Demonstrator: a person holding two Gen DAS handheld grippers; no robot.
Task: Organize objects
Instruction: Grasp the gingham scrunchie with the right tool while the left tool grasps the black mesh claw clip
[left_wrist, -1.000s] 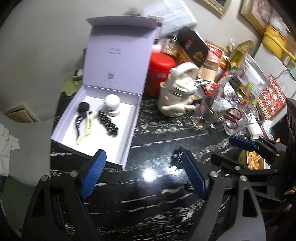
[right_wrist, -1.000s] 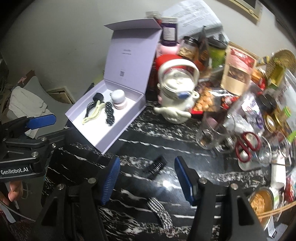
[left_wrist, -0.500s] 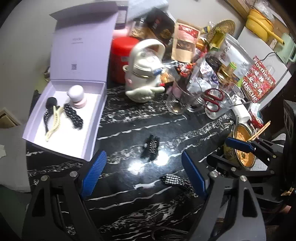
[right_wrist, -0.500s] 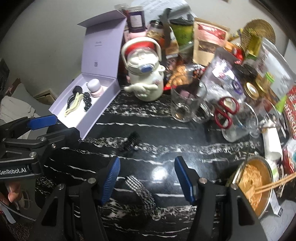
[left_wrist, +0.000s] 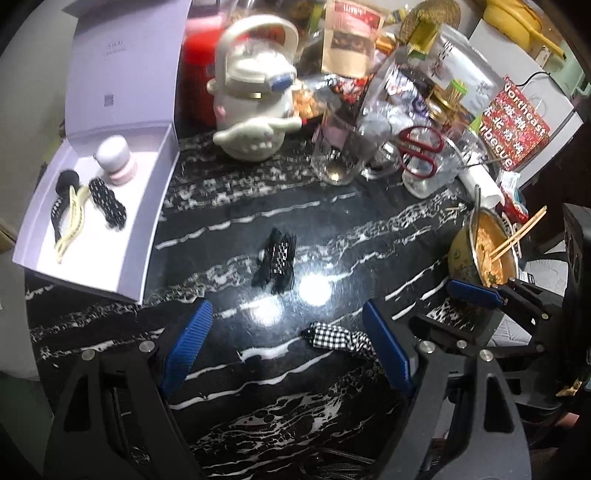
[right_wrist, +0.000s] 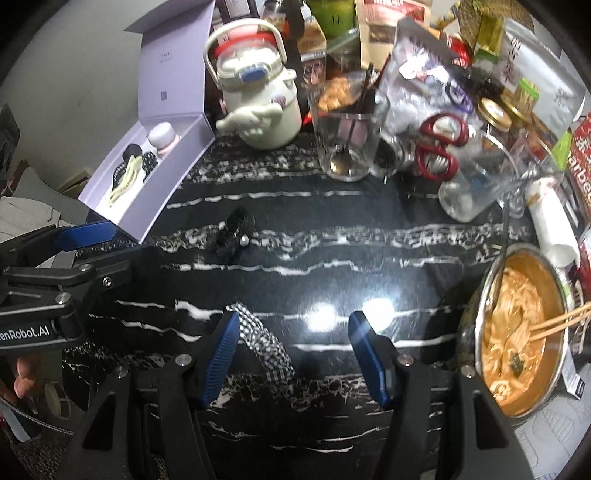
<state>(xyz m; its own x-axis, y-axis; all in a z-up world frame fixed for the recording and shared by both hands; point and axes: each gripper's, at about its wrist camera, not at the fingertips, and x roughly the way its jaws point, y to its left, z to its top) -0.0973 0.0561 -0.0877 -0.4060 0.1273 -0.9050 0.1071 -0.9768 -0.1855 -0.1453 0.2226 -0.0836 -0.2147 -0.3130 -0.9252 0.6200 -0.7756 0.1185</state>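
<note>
Left wrist view first: left tongs (left_wrist: 284, 343) spread wide, nothing between them, hanging over the near edge of the black marble surface (left_wrist: 369, 229). Black hair clip (left_wrist: 275, 262) lying mid-surface, straight ahead of the gap, long axis running roughly away from the camera. Checked gingham hair tie (left_wrist: 338, 338) closer in, just beside the right-hand pad, stretched across the view. Lilac gift box (left_wrist: 153, 221) open at the far-left corner, already holding a cream claw clip (left_wrist: 72, 221), a dark patterned clip (left_wrist: 107, 203) and a small pale jar (left_wrist: 114, 158). Right tongs (left_wrist: 476, 291) peeking in at the right edge, next to a bowl of noodles (left_wrist: 487, 247).

Over to the right wrist view: right tongs (right_wrist: 290, 354) also gaping, empty. Gingham tie (right_wrist: 264, 341) lying just inside the left pad, long axis slanting diagonally toward the camera. Black clip (right_wrist: 234, 234) well ahead and off to the left, near the box (right_wrist: 173, 184). Left tongs (right_wrist: 83, 232) visible at the left edge, close by that box.

Judging from both: tie within easy reach of either, right marginally better placed over it; black clip squarely lined up for the left, needing a forward reach.
</note>
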